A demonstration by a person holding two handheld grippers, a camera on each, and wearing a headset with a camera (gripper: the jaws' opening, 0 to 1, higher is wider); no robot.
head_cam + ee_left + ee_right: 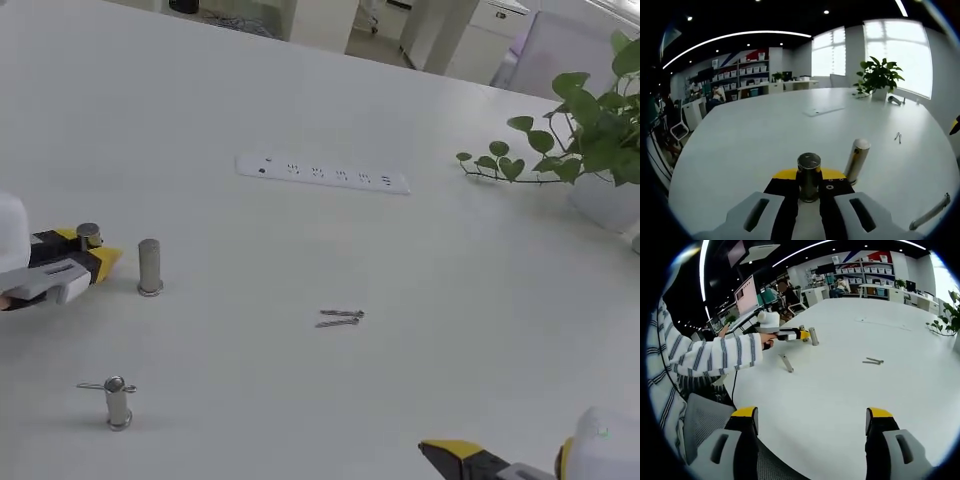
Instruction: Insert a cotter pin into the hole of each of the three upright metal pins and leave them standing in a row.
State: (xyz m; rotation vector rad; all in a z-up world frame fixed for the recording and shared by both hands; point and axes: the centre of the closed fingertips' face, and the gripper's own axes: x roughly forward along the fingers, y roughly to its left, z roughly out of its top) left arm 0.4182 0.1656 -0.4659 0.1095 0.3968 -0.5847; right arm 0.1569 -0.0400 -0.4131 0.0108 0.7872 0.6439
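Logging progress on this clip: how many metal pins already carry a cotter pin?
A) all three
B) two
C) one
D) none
C: the nearest metal pin has a cotter pin through its top; the held pin in the left gripper and the free pin beside it show none, and two loose cotter pins lie on the table.

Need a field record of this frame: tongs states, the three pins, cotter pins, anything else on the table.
left tongs: shut on held pin, which stands upright between the jaws
right tongs: open, holding nothing, jaws wide apart
free pin: upright on the table, just beside the held pin, no cotter pin in it
finished pin: upright, nearer the person, inserted cotter pin through its top
loose cotter pins: two, side by side mid-table
other: power strip, plant
progress: one of three pins fitted
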